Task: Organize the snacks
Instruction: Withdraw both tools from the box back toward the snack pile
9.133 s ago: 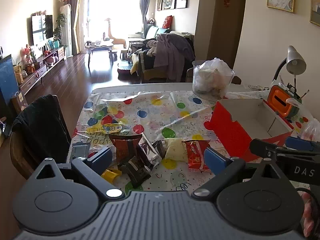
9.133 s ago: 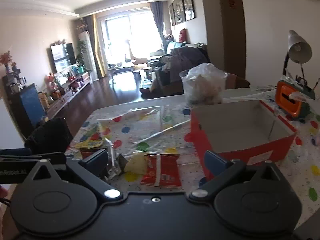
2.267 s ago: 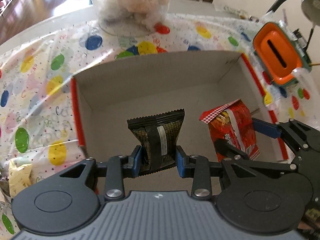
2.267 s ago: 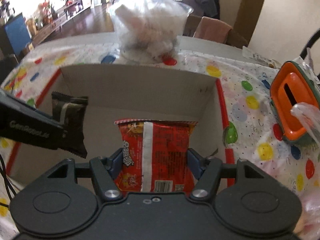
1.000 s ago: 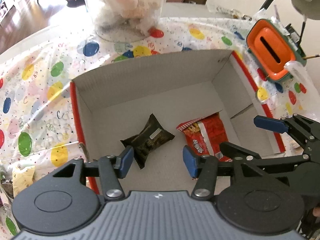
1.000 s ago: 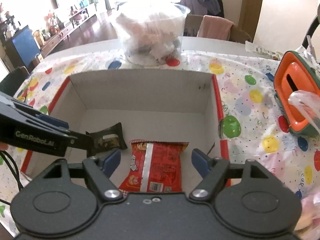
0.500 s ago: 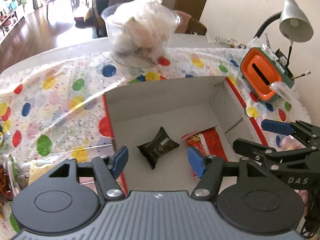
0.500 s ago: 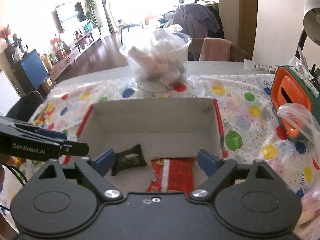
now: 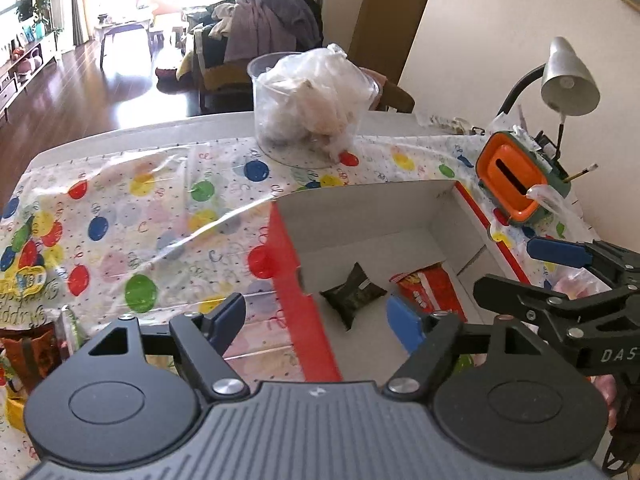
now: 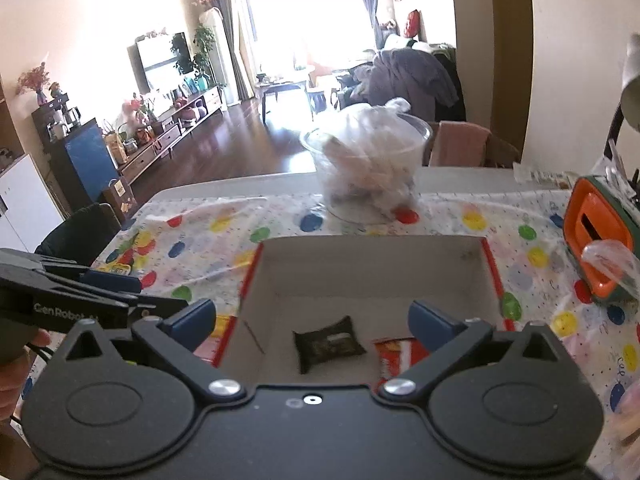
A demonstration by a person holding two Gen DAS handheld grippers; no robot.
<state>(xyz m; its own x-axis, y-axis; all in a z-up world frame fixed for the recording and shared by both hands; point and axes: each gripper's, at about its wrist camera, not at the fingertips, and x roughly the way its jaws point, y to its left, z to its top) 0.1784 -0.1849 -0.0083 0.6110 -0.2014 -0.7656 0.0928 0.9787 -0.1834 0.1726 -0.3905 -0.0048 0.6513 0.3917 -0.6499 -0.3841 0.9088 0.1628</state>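
Note:
A red cardboard box [image 9: 285, 240] with a white inside stands on the spotted tablecloth. On its floor lie a dark snack packet [image 9: 353, 294] and a red snack packet [image 9: 430, 286], side by side. The same box [image 10: 491, 264], dark packet [image 10: 328, 344] and red packet [image 10: 394, 354] show in the right wrist view. My left gripper [image 9: 318, 316] hangs above the box's left wall, its jaws opening and empty. My right gripper [image 10: 312, 314] is above the box's near side, jaws opening wide, nothing between them. More snack packets [image 9: 28, 350] lie at the table's left.
A clear tub stuffed with plastic bags [image 9: 312, 104] stands behind the box. An orange and green container [image 9: 516, 180] and a desk lamp [image 9: 568, 76] are at the right. A dark chair [image 10: 76, 232] sits at the table's left edge. A hand [image 10: 12, 372] holds the left gripper.
Both grippers let go of their packets, which now lie in the box. Both have pulled back and up from the box while their jaws spread wider; the left has shifted left.

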